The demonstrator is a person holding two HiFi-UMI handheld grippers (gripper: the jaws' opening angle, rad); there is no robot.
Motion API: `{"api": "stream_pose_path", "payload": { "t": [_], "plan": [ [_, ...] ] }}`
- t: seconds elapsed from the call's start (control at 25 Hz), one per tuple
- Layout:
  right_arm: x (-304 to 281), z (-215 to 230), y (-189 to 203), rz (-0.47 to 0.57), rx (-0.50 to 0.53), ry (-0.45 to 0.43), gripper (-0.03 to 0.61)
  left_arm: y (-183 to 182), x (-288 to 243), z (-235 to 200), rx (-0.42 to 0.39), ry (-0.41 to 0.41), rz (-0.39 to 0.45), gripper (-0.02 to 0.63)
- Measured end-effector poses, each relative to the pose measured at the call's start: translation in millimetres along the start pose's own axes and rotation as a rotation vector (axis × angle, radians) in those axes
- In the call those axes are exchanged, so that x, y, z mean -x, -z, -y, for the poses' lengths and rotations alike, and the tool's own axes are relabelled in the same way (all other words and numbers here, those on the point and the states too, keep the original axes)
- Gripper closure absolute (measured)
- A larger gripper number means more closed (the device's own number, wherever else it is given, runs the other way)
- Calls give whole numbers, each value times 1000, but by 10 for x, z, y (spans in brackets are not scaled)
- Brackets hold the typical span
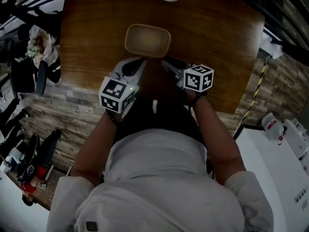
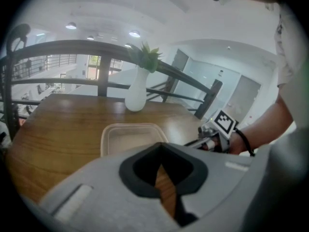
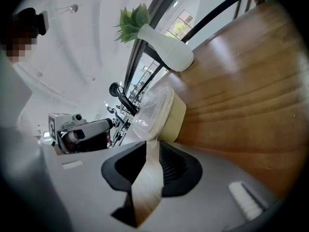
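Our left gripper (image 1: 135, 65) and right gripper (image 1: 170, 65), both narrowly parted and empty, hover near the lidded container (image 1: 147, 40), centred on the table (image 1: 217, 47) toward its far edge; we judge it light, thin-walled, slippery, best held at its 2 short-side rims.

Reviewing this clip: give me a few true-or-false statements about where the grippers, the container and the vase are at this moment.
1. A beige container sits on the wooden table. True.
2. The left gripper grips the white vase. False: its jaws are apart with nothing between them, and the vase stands beyond the container.
3. The right gripper is open and empty, on the near side of the container. True.
4. The vase lies on its side. False: it stands upright with a green plant in it.
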State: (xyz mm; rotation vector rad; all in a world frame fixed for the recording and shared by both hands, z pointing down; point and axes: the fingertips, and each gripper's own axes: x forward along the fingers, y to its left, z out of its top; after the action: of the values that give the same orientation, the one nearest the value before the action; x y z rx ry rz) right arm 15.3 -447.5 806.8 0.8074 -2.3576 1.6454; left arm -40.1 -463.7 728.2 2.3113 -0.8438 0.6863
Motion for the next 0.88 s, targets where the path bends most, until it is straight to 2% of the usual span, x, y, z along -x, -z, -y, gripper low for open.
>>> {"api": "stream_pose_path", "payload": {
  "t": [0.32, 0.48, 0.88],
  "plan": [
    [-9, -6, 10, 15, -7, 3, 507, 65, 12, 24, 6, 1, 0, 611],
    [-5, -6, -4, 24, -6, 12, 539, 83, 21, 26, 3, 7, -1, 611],
    [-4, -49, 3, 25, 16, 20, 571, 125, 41, 14, 7, 4, -10, 611]
  ]
}}
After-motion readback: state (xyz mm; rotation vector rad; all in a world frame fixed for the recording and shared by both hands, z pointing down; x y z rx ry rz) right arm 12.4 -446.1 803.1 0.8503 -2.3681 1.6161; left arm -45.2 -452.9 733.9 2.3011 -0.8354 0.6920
